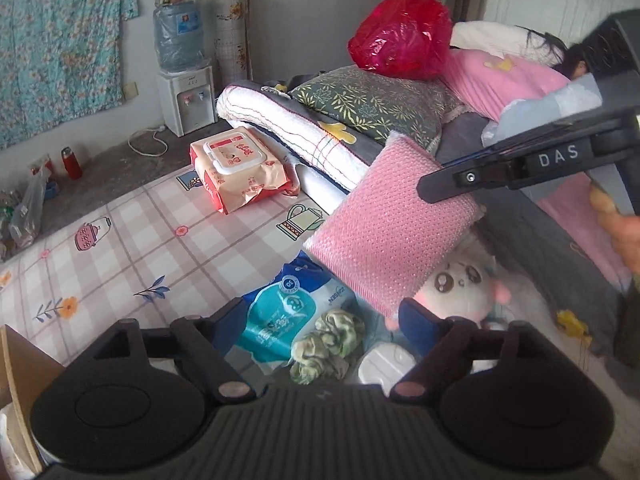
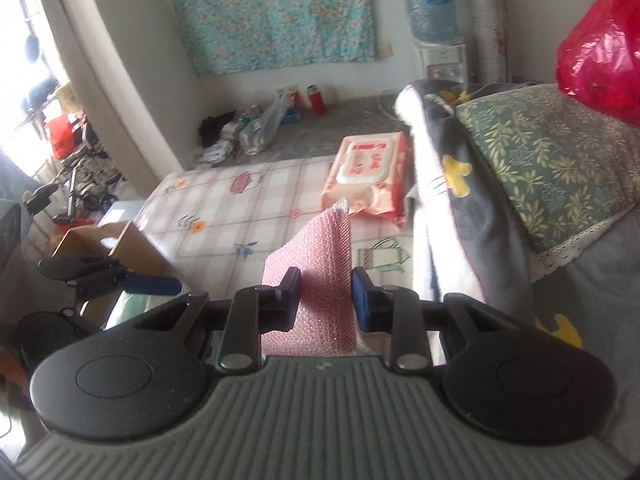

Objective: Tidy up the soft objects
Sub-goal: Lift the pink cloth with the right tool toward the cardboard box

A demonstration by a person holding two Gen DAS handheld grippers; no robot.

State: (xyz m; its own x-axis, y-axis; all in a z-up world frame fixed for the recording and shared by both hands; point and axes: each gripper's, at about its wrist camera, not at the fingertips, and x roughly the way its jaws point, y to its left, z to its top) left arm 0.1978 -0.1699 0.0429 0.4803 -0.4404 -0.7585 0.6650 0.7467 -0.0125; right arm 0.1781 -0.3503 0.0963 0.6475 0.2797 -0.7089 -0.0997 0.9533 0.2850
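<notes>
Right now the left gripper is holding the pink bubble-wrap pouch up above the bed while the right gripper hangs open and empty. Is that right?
No, the grippers are swapped. The right gripper is shut on the pink bubble-wrap pouch, as the right wrist view shows. The left gripper is the open, empty one, seen in the left wrist view. The pouch is indeed held above the bed.

Pillow (image 1: 372, 100) on folded blanket (image 1: 296, 132); bag (image 1: 404, 32) atop.

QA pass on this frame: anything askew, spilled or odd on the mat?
Nothing spilled. The pink bubble-wrap pouch hangs tilted in mid-air, pinched at one edge by the right gripper. The left gripper is open and empty above a crumpled green cloth and a blue wet-wipe pack.
</notes>
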